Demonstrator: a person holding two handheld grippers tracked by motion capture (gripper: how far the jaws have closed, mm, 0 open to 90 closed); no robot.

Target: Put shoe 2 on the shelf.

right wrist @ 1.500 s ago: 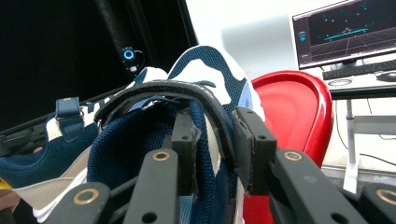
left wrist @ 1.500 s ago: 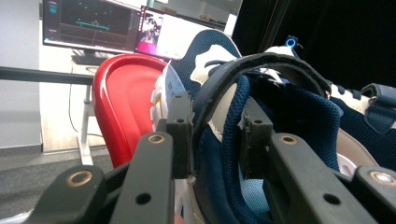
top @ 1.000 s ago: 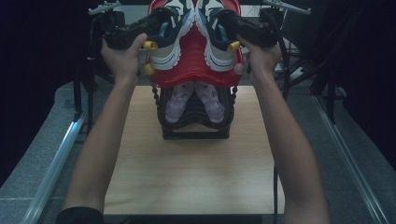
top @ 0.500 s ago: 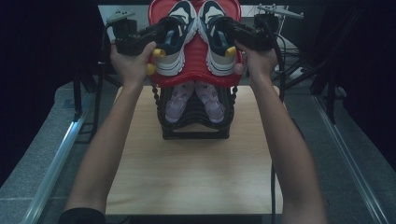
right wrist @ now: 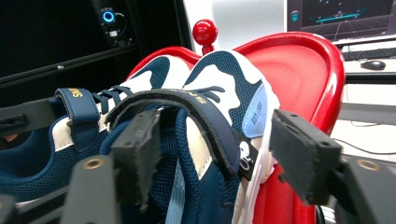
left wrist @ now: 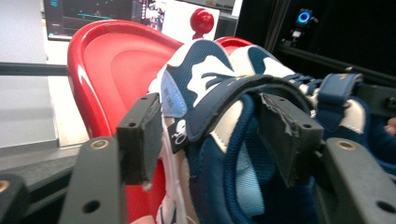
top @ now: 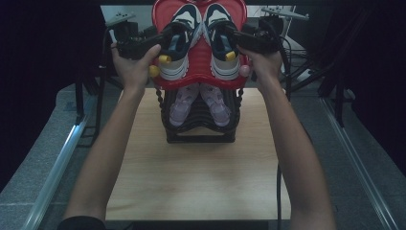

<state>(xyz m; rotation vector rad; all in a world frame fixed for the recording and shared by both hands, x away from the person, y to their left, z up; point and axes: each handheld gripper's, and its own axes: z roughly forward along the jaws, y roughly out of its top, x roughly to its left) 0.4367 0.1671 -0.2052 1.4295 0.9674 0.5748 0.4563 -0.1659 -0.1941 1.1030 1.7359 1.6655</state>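
A pair of navy-and-white sneakers lies on the red heart-shaped tray [top: 201, 82] on top of the rack. Their heels point toward the person. My left gripper [top: 171, 39] straddles the outer collar of the left sneaker [top: 181, 57], with one jaw inside the opening and one outside. In the left gripper view, the left gripper [left wrist: 212, 135] has its outer pad against that sneaker [left wrist: 205, 79]. My right gripper [top: 231, 37] straddles the right sneaker [top: 224, 60] the same way. In the right gripper view, the right gripper [right wrist: 217, 149] shows a sliver of red tray [right wrist: 299, 70] between its outer pad and the sneaker [right wrist: 224, 79].
A black tiered rack [top: 201, 132] stands on the wooden table [top: 201, 177] and holds a pair of pale pink shoes [top: 184, 103] below the tray. A red knob [right wrist: 205, 31] rises behind the tray. Monitors and cables are behind, and metal rails run along both sides.
Both hands came slightly down and inward. The sneakers turned from splayed to nearly parallel and now rest flat on the red tray.
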